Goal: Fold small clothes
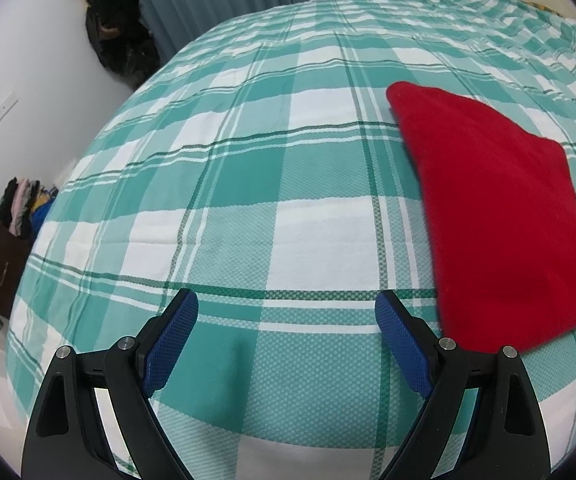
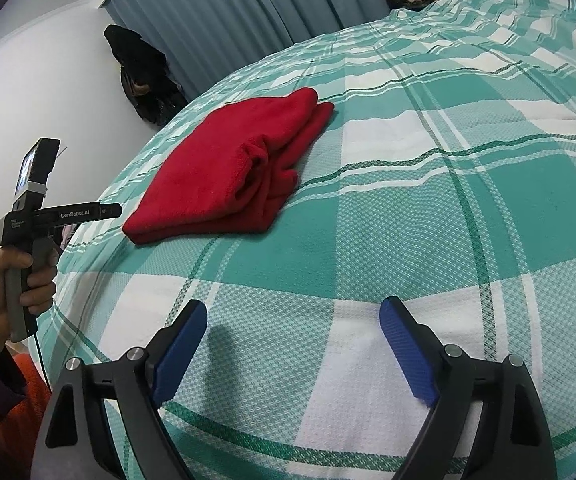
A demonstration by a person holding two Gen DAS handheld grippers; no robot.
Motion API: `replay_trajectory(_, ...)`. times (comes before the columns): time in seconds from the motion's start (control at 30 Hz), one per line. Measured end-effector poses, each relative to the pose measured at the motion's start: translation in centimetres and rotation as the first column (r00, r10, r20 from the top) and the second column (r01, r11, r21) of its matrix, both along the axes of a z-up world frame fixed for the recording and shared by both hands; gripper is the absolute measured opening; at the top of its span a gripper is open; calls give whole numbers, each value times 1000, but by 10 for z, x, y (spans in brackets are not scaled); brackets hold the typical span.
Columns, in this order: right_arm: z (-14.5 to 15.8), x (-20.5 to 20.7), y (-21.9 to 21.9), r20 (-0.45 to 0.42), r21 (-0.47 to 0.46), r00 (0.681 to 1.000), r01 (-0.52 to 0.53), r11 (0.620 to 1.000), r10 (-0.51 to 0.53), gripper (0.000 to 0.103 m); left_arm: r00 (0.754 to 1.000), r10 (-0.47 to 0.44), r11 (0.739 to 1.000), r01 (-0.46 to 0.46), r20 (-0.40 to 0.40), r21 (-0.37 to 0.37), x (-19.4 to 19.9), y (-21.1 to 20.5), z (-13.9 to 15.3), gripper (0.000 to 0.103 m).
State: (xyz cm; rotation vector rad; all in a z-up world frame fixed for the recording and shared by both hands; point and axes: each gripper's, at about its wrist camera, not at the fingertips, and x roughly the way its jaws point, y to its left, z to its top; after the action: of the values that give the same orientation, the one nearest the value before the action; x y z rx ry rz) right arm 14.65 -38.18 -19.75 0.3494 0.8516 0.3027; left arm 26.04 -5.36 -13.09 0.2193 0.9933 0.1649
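Red folded cloth (image 1: pixel 500 216) lies between both wide-open, empty hand-held grippers, left (image 1: pixel 286 308) and right (image 2: pixel 293 316).

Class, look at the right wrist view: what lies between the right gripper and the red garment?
Only bare plaid bedspread separates the right gripper from the folded red garment.
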Motion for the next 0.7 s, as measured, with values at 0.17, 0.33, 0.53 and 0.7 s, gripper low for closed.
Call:
replay_trajectory(0.17, 12, 12, -2, -79, -5, 997, -27, 1000, 27, 88, 1000, -18, 990, 14, -24, -140, 4, 12, -3, 91)
replay_trajectory(0.33, 25, 41, -38, -98, 234, 995, 57, 970, -35, 88, 996, -54, 930, 24, -72, -368, 14, 24, -10, 91)
replay_trajectory(0.53, 15, 114, -57, -153, 437, 987, 107, 893, -44, 88, 981, -161, 885, 94, -109, -455, 29, -1, -25, 91)
replay_trajectory(0.7, -14, 185, -51, -217, 533, 976, 130, 836, -13, 88, 964, -239, 842, 146, -116, -519, 43, -18, -33, 92)
